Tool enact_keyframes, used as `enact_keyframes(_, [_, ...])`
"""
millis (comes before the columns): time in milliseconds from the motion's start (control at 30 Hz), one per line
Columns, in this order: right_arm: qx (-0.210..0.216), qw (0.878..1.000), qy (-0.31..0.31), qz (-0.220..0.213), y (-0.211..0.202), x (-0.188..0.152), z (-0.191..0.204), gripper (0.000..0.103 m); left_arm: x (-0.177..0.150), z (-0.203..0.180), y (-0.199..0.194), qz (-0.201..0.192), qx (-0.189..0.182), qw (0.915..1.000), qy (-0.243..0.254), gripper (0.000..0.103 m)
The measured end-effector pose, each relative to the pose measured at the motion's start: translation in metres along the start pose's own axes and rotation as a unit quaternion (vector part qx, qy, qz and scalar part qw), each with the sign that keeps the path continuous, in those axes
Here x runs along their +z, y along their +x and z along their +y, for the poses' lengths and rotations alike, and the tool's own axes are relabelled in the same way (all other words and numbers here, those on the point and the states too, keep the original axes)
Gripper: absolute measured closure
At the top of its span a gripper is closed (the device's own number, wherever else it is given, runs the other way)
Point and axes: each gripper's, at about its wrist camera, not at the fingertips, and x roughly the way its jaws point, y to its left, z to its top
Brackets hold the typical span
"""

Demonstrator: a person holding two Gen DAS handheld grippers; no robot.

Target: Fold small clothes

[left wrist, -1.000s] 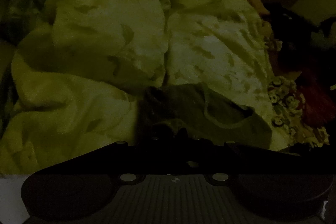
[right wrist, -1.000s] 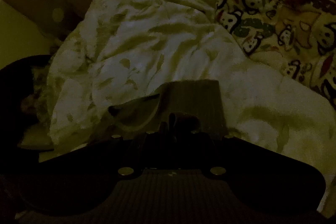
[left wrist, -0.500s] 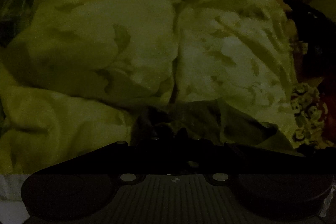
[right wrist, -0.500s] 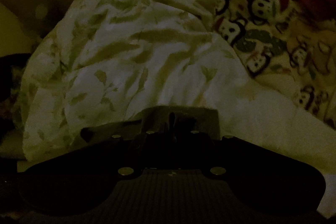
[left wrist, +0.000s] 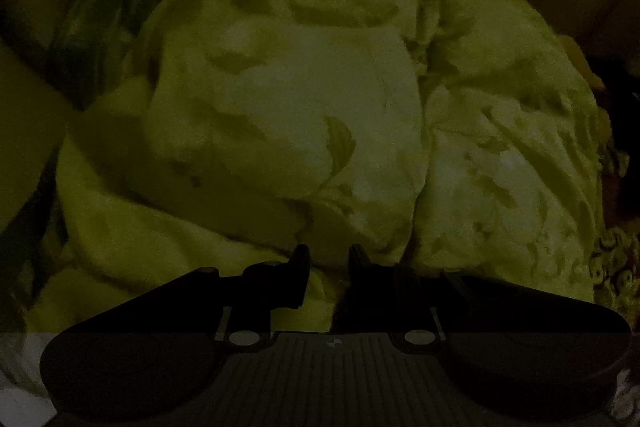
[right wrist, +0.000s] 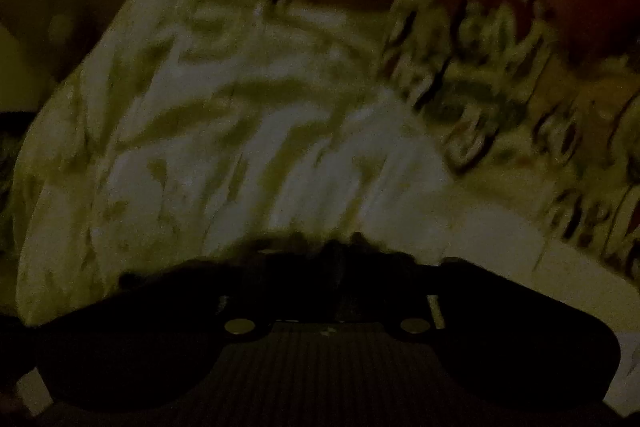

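1. Dim light, and the right wrist view is smeared with blur. The task garment, a pale leaf-print cloth [left wrist: 304, 115], lies bunched in soft folds straight ahead of both cameras, on top of other laundry. I cannot make out what surface carries the heap.

2. Left fingers [left wrist: 329, 259]: spread, with a clear gap between the two dark tips; they have just been opening. Pale cloth shows through the gap, but nothing is pinched. The tips sit low at the near hem of the leaf-print cloth.

3. Right fingers [right wrist: 328, 247]: their tips are lost in blur and shadow, so from the picture alone I cannot tell how they stand (they have just been opening, though). No cloth visibly hangs from them. A cartoon-print garment [right wrist: 500, 87] lies to the right of the pale cloth, touching it.

4. Risks, as I judge them:
   - The released fold may spring back, since the cloth is puffy and creased rather than flat.
   - A regrasp in this light could catch two layers, or the cartoon-print garment beside it, and drag the pile.
   - A spread fingertip could snag a loose edge on withdrawal and undo the fold.

5. Pose: both hands point steeply down at the heap, side by side, left hand towards the pale cloth's left half, right hand towards its right.
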Motion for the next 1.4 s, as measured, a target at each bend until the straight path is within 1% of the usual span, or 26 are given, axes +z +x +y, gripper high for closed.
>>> enact_keyframes(67, [-0.005,1.0,-0.001,-0.018,-0.005,0.006,-0.003,0.056,-0.003,-0.004,-0.007,-0.002,-0.01,0.9993,0.035,0.007])
enact_keyframes(133, [-0.006,0.999,-0.024,-0.023,-0.011,0.007,-0.002,0.056,-0.01,-0.008,-0.017,-0.004,-0.038,0.997,0.067,0.007])
enact_keyframes(200, [0.014,0.998,-0.061,-0.021,-0.02,0.001,0.001,0.06,-0.023,-0.019,-0.028,-0.001,-0.064,0.9918,0.11,0.007])
enact_keyframes(233, [0.025,0.996,-0.089,-0.017,-0.024,-0.004,0.004,0.06,-0.032,-0.027,-0.032,0.005,-0.075,0.9876,0.138,0.007])
enact_keyframes(267, [0.037,0.993,-0.116,-0.012,-0.029,-0.012,0.008,0.065,-0.042,-0.034,-0.036,0.012,-0.088,0.982,0.166,0.007])
enact_keyframes(300, [0.051,0.989,-0.14,-0.006,-0.033,-0.02,0.011,0.074,-0.052,-0.041,-0.039,0.019,-0.102,0.9757,0.193,0.007])
enact_keyframes(333, [0.068,0.983,-0.169,0.004,-0.036,-0.031,0.017,0.077,-0.063,-0.05,-0.04,0.029,-0.115,0.9682,0.22,0.007])
enact_keyframes(367, [0.082,0.977,-0.197,0.014,-0.038,-0.042,0.023,0.079,-0.075,-0.059,-0.039,0.041,-0.126,0.961,0.243,0.007])
enact_keyframes(433, [0.113,0.96,-0.251,0.04,-0.038,-0.066,0.035,0.079,-0.092,-0.073,-0.033,0.068,-0.141,0.9509,0.267,0.008])
enact_keyframes(467, [0.127,0.953,-0.27,0.058,-0.035,-0.077,0.04,0.079,-0.099,-0.079,-0.026,0.082,-0.142,0.9473,0.275,0.008])
enact_keyframes(533, [0.132,0.944,-0.291,0.084,-0.025,-0.093,0.049,0.079,-0.11,-0.089,-0.007,0.102,-0.125,0.9431,0.291,0.009])
enact_keyframes(567, [0.126,0.941,-0.299,0.093,-0.017,-0.099,0.053,0.079,-0.111,-0.093,0.002,0.098,-0.114,0.943,0.297,0.01])
enact_keyframes(600, [0.121,0.939,-0.306,0.096,-0.009,-0.102,0.056,0.079,-0.108,-0.096,0.01,0.087,-0.103,0.9457,0.296,0.01])
enact_keyframes(633, [0.118,0.939,-0.308,0.095,-0.003,-0.102,0.059,0.079,-0.101,-0.097,0.015,0.074,-0.093,0.9511,0.285,0.01])
enact_keyframes(700, [0.109,0.946,-0.293,0.089,0.01,-0.092,0.063,0.08,-0.08,-0.097,0.025,0.044,-0.07,0.9683,0.236,0.01])
enact_keyframes(733, [0.106,0.952,-0.275,0.086,0.017,-0.083,0.063,0.081,-0.067,-0.095,0.03,0.029,-0.059,0.977,0.203,0.006])
enact_keyframes(767, [0.101,0.958,-0.254,0.085,0.025,-0.071,0.064,0.082,-0.053,-0.092,0.034,0.012,-0.044,0.9836,0.174,0.004])
enact_keyframes(800, [0.094,0.962,-0.244,0.076,0.031,-0.061,0.065,0.082,-0.042,-0.09,0.036,-0.007,-0.017,0.9877,0.155,0.009])
enact_keyframes(867, [0.068,0.967,-0.242,0.035,0.032,-0.045,0.067,0.079,-0.021,-0.084,0.033,-0.05,0.043,0.9889,0.134,0.004])
enact_keyframes(900, [0.049,0.97,-0.238,0.008,0.03,-0.035,0.065,0.07,-0.013,-0.078,0.03,-0.067,0.063,0.9885,0.12,0.002])
enact_keyframes(933, [0.029,0.974,-0.223,-0.018,0.028,-0.024,0.06,0.063,-0.006,-0.07,0.026,-0.078,0.069,0.9893,0.103,0.0])
enact_keyframes(967, [0.02,0.978,-0.206,-0.032,0.024,-0.016,0.053,0.053,0.0,-0.061,0.022,-0.083,0.062,0.9909,0.086,0.0])
enact_keyframes(1033, [0.014,0.983,-0.178,-0.034,0.015,-0.007,0.036,0.052,0.003,-0.041,0.011,-0.079,0.04,0.9932,0.076,0.0])
enact_keyframes(1133, [0.03,0.989,-0.147,-0.009,-0.001,-0.012,0.008,0.052,-0.011,-0.022,-0.007,-0.055,0.005,0.993,0.104,0.0])
enact_keyframes(1267, [0.062,0.991,-0.109,0.039,-0.027,-0.045,-0.026,0.052,-0.052,0.008,-0.033,-0.012,-0.066,0.9913,0.113,0.0])
enact_keyframes(1400, [0.09,0.988,-0.092,0.08,-0.051,-0.088,-0.043,0.051,-0.092,0.023,-0.045,0.023,-0.103,0.9885,0.108,0.0])
